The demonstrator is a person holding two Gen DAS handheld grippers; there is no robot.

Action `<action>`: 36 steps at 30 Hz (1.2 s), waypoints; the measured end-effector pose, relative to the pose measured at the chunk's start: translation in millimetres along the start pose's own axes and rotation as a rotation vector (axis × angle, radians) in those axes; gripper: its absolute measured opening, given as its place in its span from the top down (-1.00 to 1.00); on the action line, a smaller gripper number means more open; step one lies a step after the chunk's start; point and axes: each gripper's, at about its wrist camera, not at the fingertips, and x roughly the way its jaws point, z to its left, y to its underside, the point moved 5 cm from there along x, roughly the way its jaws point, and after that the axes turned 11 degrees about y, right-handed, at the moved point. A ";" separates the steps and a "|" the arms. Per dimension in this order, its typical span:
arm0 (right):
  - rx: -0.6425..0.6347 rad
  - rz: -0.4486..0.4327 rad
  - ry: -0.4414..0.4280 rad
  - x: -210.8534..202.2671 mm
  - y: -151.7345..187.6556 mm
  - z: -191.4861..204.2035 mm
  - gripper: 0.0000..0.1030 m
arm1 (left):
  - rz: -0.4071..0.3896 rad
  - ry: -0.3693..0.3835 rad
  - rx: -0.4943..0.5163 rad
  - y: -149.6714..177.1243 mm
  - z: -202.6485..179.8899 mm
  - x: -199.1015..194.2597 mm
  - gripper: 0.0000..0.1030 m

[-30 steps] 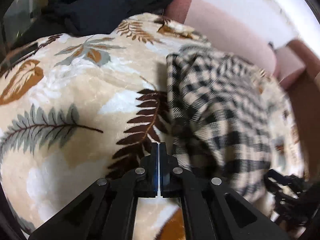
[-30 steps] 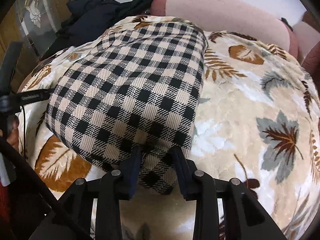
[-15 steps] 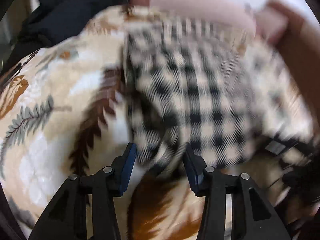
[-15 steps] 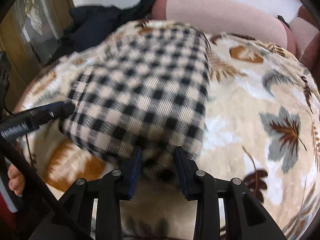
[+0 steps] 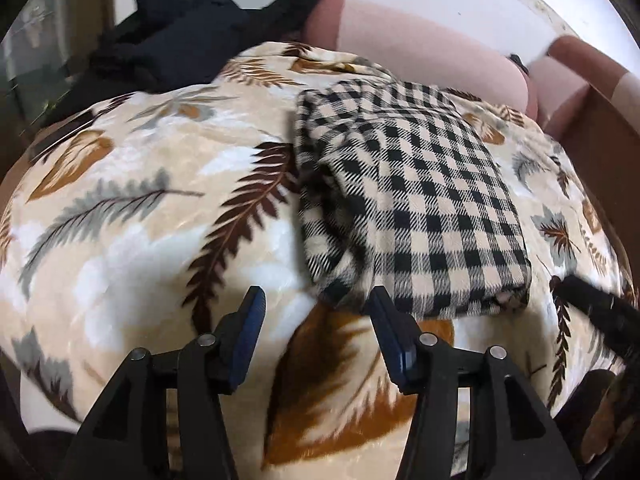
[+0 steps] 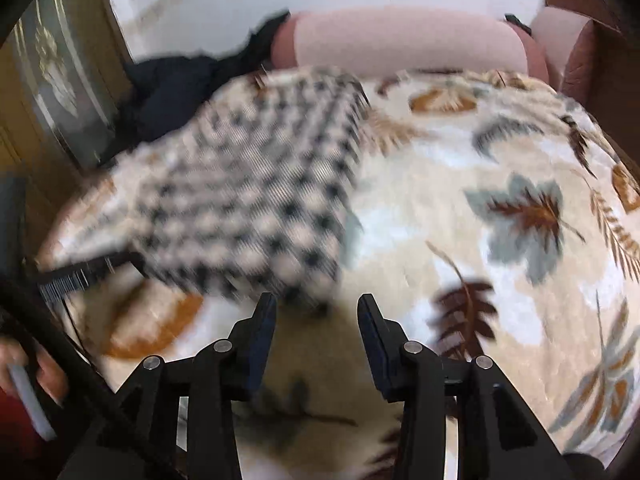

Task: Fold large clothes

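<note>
Checked garment (image 5: 416, 216) lies folded on leaf-print blanket (image 5: 132, 216); left gripper (image 5: 316, 312) released, jaws just opening, empty; right gripper (image 6: 316, 316) likewise released, just beside garment's near edge.

Checked garment (image 5: 420, 200) in my left view: black-and-cream gingham, folded into thick rectangular bundle, lying flat on leaf-print blanket (image 5: 140, 208). Layered edges stacked along its left side, near corner rumpled. Top face smooth. Long axis runs away from me toward pink cushion end. In my right view same bundle (image 6: 260, 184) blurred, left of centre.
</note>
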 end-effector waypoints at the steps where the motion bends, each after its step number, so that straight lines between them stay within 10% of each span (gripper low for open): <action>1: -0.005 -0.007 -0.030 -0.6 -8.7 10.3 0.11 | -0.007 -0.001 -0.008 4.2 0.2 -5.6 -0.03; 7: -0.076 0.164 -0.035 57.6 5.2 42.7 0.10 | -0.139 -0.119 -0.001 13.7 -1.7 -50.4 -0.32; 10: -0.099 0.089 -0.006 36.3 10.8 46.5 0.11 | -0.296 -0.203 0.032 9.8 -7.3 -85.1 -0.71; 14: -0.083 -0.003 0.041 -0.7 19.2 37.6 0.01 | -0.375 -0.161 0.008 5.1 -14.8 -112.3 -0.72; 20: 0.017 -0.023 0.144 -27.0 44.6 7.2 -0.20 | -0.309 -0.061 -0.010 15.7 -31.6 -111.8 -0.72; 36: 0.021 0.044 0.275 -25.3 94.0 -6.9 -0.27 | -0.077 -0.138 0.042 82.5 -55.4 -61.7 -0.72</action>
